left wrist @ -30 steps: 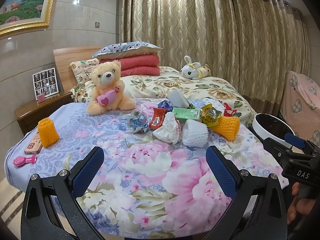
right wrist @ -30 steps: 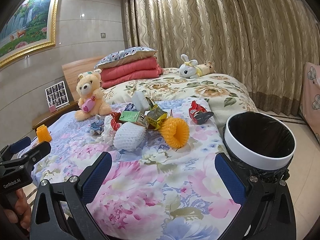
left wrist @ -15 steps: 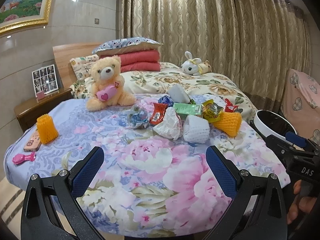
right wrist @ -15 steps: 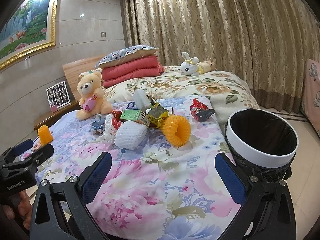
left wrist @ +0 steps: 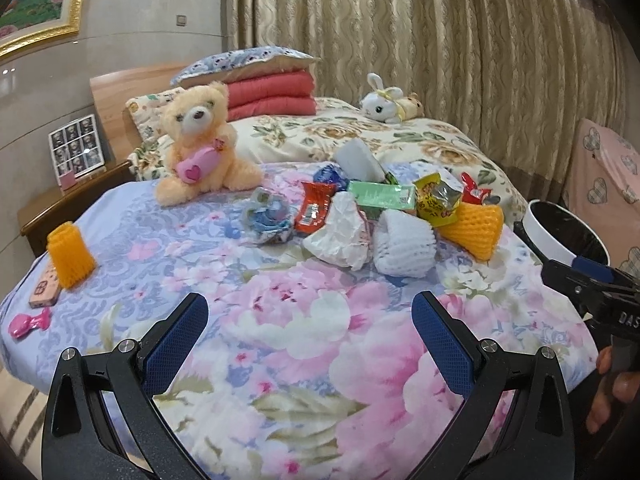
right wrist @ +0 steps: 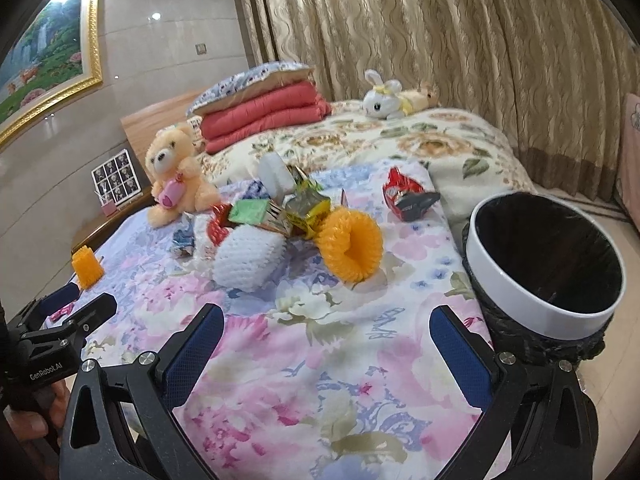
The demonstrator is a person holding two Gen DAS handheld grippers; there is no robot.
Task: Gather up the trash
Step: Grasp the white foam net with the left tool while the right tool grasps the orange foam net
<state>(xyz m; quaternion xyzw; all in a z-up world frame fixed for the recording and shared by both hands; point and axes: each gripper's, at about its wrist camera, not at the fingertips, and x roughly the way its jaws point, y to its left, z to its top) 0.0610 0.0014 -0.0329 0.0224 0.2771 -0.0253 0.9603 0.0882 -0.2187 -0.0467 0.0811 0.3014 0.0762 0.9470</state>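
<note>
Beyond both spread fingers: trash pile, untouched.

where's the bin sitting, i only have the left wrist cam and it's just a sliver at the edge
Observer: The bin stands off the bed's right side, beside the orange foam net.
Operator: anything in it yet
Observer: Its black liner looks empty.
Operator: right gripper holding something
Observer: No, the right gripper is open over the bedspread, short of the pile.
Operator: is the red wrapper in the pile
Observer: No, the red wrapper lies apart from it.
</note>
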